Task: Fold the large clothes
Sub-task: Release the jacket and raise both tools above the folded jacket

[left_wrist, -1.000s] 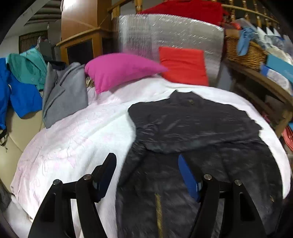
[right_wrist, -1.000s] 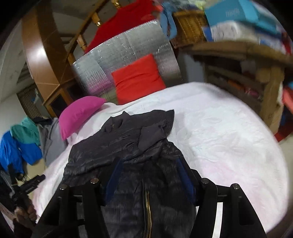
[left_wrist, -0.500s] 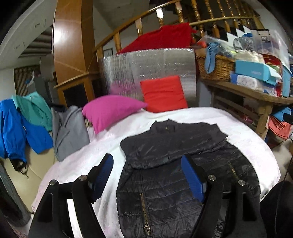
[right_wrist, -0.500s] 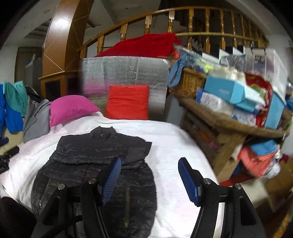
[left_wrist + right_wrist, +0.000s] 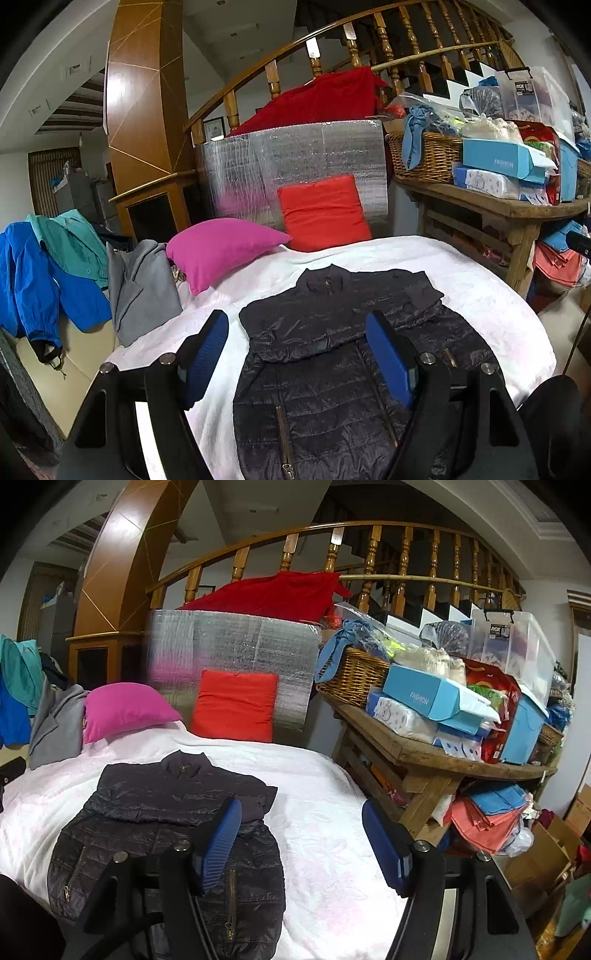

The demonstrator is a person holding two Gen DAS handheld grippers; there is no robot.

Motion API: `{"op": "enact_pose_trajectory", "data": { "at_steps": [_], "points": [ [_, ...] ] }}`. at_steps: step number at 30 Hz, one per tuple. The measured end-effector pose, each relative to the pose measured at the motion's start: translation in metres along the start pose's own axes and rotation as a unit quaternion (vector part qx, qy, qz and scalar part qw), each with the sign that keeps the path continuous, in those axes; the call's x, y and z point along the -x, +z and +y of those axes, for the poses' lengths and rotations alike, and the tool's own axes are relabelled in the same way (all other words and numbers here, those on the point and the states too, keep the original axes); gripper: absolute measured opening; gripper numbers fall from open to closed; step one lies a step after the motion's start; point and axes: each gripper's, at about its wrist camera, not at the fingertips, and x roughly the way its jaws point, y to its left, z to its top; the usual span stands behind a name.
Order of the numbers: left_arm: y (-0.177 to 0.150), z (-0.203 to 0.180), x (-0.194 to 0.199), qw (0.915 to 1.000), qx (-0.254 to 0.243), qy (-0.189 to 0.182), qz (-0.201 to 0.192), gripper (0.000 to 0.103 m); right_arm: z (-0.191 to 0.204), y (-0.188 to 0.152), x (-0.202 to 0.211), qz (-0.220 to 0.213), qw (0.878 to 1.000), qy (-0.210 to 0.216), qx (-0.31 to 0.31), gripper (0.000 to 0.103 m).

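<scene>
We hold both tongs wide apart and empty, clear above the bed. Between the blue pads of the left tongs (image 5: 297,360) lies the black quilted zip-front jacket (image 5: 343,354), spread flat with its collar pointing away from us and its hem towards us. The right tongs (image 5: 301,843) hang off the jacket's right edge: their left pad sits over the jacket's right side, their right pad over the bare white bed cover (image 5: 325,812).

We judge the sleeve step to be done: both sleeves appear folded in across the chest, forming a band below the collar. What seems to remain is the lengthwise fold. For that we would lower each pair of tongs to a hem corner, the left near the jacket's left edge, the right near its right edge, pinch through the puffy layers, and carry the hem up towards the collar. The slick fabric may slip, so the bite should be deep.

Both tongs point forward and slightly down, level with each other. Beyond the jacket lie a magenta pillow (image 5: 221,247) and a red-orange square cushion (image 5: 323,212); right of the right tongs stands a cluttered wooden worktop (image 5: 436,753).
</scene>
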Motion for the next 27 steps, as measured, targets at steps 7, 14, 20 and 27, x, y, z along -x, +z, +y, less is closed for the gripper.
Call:
{"op": "enact_pose_trajectory", "data": {
  "at_steps": [7,14,20,27],
  "points": [
    [0.003,-0.003,0.008,0.9999,-0.004,0.002,-0.010,0.077,-0.002,0.003,0.008,-0.006,1.000,-0.001,0.000,0.072],
    [0.004,-0.003,0.010,0.9999,-0.004,0.003,-0.011,0.077,0.000,0.004,0.012,-0.010,1.000,0.000,0.002,0.072],
    [0.008,-0.002,0.012,0.9992,0.002,0.041,0.006,0.077,0.001,0.001,0.009,-0.004,1.000,0.011,0.003,0.072],
    [0.011,0.003,0.029,0.9984,0.016,0.053,0.006,0.077,0.006,0.001,0.006,0.004,1.000,0.024,0.001,0.072]
  ]
}}
